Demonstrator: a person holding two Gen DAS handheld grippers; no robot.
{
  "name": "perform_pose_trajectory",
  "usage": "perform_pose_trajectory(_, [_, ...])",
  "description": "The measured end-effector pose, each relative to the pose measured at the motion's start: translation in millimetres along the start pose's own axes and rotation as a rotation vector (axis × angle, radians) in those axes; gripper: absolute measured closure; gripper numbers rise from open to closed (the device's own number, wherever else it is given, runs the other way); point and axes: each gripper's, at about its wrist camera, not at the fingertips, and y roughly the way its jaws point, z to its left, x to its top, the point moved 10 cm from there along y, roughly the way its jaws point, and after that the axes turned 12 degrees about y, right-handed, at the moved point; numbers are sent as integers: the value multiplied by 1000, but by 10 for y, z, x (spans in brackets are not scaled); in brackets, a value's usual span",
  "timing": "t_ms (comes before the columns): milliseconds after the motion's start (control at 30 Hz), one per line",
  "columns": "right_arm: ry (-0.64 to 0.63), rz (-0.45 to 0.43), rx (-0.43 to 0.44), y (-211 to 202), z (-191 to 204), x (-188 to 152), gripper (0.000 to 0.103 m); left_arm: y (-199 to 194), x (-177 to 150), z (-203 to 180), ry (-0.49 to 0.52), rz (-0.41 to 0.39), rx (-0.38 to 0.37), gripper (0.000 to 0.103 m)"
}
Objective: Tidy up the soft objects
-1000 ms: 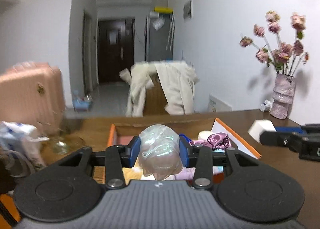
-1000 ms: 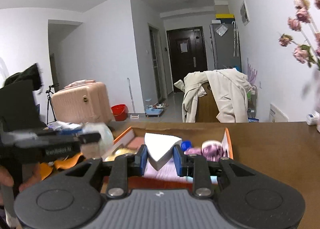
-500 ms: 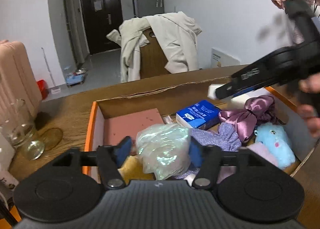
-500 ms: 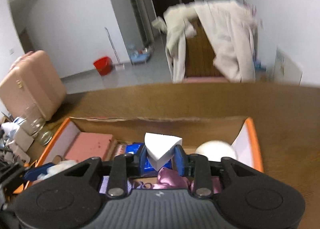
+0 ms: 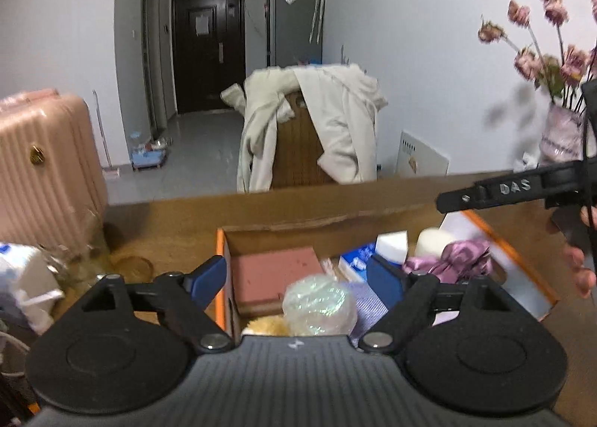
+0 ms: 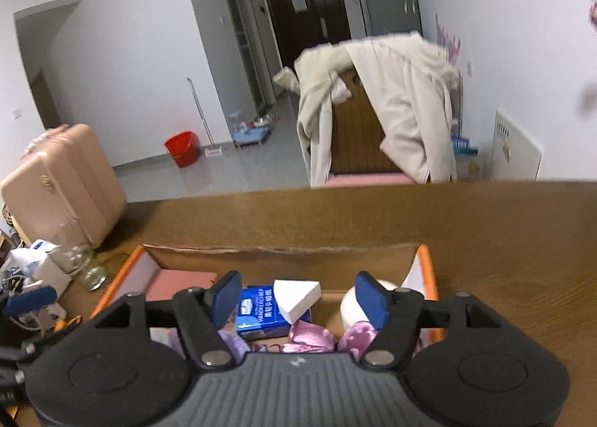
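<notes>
An orange-edged cardboard box (image 5: 221, 240) on the wooden table holds soft items. My left gripper (image 5: 296, 276) is open above it, and the iridescent plastic ball (image 5: 319, 309) lies loose in the box below the jaws. My right gripper (image 6: 296, 296) is open, and the white wedge sponge (image 6: 296, 298) rests on a blue tissue pack (image 6: 261, 313) in the box. The sponge also shows in the left wrist view (image 5: 391, 246). A purple satin scrunchie (image 5: 453, 259), a pink pad (image 5: 274, 274) and a white round puff (image 6: 350, 305) lie in the box too.
A glass jar (image 6: 80, 261) and white packets (image 5: 26, 277) sit on the table left of the box. A vase of dried pink flowers (image 5: 559, 128) stands at the right. Behind the table are a chair with a cream coat (image 5: 309, 128) and a pink suitcase (image 5: 41, 165).
Both grippers have opened. The left let the iridescent ball drop into the box, the right let the white sponge drop onto the blue pack, and both pulled back and up.
</notes>
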Motion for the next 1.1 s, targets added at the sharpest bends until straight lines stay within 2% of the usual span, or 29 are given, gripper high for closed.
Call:
perform_pose_trajectory(167, [-32,-65,-3,-682,46,64,29,-562,167,-57,19,-62,10,16])
perform_pose_trajectory(300, [-87,-111,-29,-1175,47,-87,25,-961,163,-123,18,-94,31,13])
perform_pose_trajectory(433, [-142,-146,-49,-1622,25,-386,24,-1296,41,-229,4,-112,47,12])
perform_pose_trajectory(567, [-145,-203,-49,-2055,1,-691,22,-1618,-99,-342,-8,-137,67,12])
perform_pose_trajectory(667, [-138,-279,-31,-2391,28,-942,16,-1970,-219,-462,-11,-254,104,3])
perform_pose_trajectory(733, [-142,-320,-16,-2570,47,-1138,15,-2162,-355,-566,-11,-297,116,3])
perform_pose_trajectory(833, [-152,-361,-7,-2805,93,-1495,15,-2382,-598,-714,-38,-304,105,3])
perform_pose_trajectory(1000, [-167,-383,34,-3054,224,-2041,15,-2750,-954,-919,-23,-325,148,3])
perform_pose_trajectory(1100, [-166,-390,54,-3197,292,-2344,15,-2927,-1186,-978,-59,-320,137,1])
